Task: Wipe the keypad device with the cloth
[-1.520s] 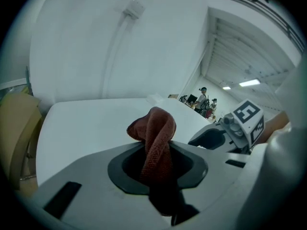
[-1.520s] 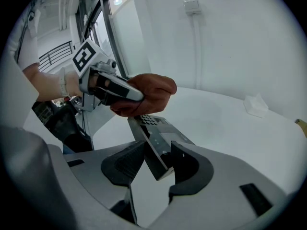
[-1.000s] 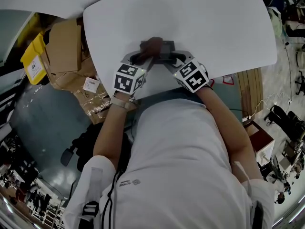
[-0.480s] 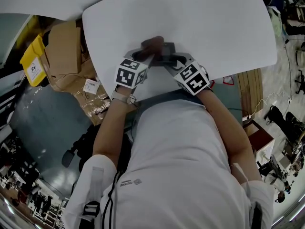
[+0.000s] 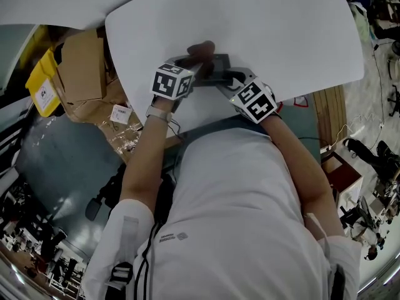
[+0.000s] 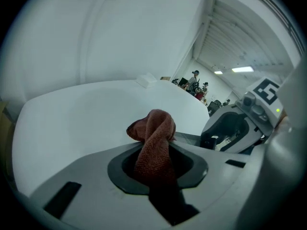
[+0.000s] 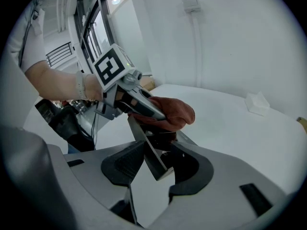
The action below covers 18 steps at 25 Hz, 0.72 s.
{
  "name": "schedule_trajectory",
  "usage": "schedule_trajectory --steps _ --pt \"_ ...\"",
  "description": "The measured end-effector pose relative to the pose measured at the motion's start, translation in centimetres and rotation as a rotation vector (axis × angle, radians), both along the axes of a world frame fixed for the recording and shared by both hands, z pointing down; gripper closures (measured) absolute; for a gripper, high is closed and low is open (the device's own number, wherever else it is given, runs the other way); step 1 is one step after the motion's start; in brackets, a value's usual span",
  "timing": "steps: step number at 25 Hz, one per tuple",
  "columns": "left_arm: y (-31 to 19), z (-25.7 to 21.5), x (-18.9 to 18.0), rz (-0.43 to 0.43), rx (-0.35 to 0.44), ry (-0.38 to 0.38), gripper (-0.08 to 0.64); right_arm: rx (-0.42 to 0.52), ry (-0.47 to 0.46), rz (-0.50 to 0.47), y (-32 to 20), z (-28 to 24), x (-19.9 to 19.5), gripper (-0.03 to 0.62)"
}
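A reddish-brown cloth (image 6: 154,137) is bunched in my left gripper (image 6: 156,164), which is shut on it. In the head view the cloth (image 5: 202,49) lies over the far end of the dark keypad device (image 5: 217,66) near the table's front edge. My right gripper (image 7: 153,164) is shut on the device (image 7: 149,150), a flat dark slab held tilted on edge. In the right gripper view the left gripper (image 7: 125,91) presses the cloth (image 7: 170,112) against the slab's upper end. The keys are hidden from me.
The white table (image 5: 275,30) stretches away beyond the grippers. A small white box (image 7: 257,102) lies on its far side. Cardboard boxes (image 5: 84,67) and a yellow package (image 5: 42,83) sit on the floor to the left.
My left gripper has slid forward, away from the body, carrying the cloth along the device. The right gripper has barely shifted.
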<state>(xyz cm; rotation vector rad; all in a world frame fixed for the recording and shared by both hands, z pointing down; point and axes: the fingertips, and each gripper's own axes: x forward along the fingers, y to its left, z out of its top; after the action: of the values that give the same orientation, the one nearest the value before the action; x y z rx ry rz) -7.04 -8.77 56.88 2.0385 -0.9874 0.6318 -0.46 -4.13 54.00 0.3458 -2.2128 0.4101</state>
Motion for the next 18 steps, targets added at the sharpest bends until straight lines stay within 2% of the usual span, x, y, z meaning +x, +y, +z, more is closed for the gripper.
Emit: schedule_trajectory --steps 3,7,18 --pt "-0.9 1.3 -0.2 -0.004 -0.023 -0.005 0.469 -0.001 0.001 0.004 0.1 0.2 0.0 0.426" --pt "-1.4 2.0 -0.3 0.028 -0.071 0.025 0.472 -0.001 -0.007 0.004 -0.1 0.0 -0.1 0.426" --pt "-3.2 3.8 -1.1 -0.008 -0.057 0.031 0.471 -0.002 -0.003 0.011 0.0 0.1 -0.1 0.426"
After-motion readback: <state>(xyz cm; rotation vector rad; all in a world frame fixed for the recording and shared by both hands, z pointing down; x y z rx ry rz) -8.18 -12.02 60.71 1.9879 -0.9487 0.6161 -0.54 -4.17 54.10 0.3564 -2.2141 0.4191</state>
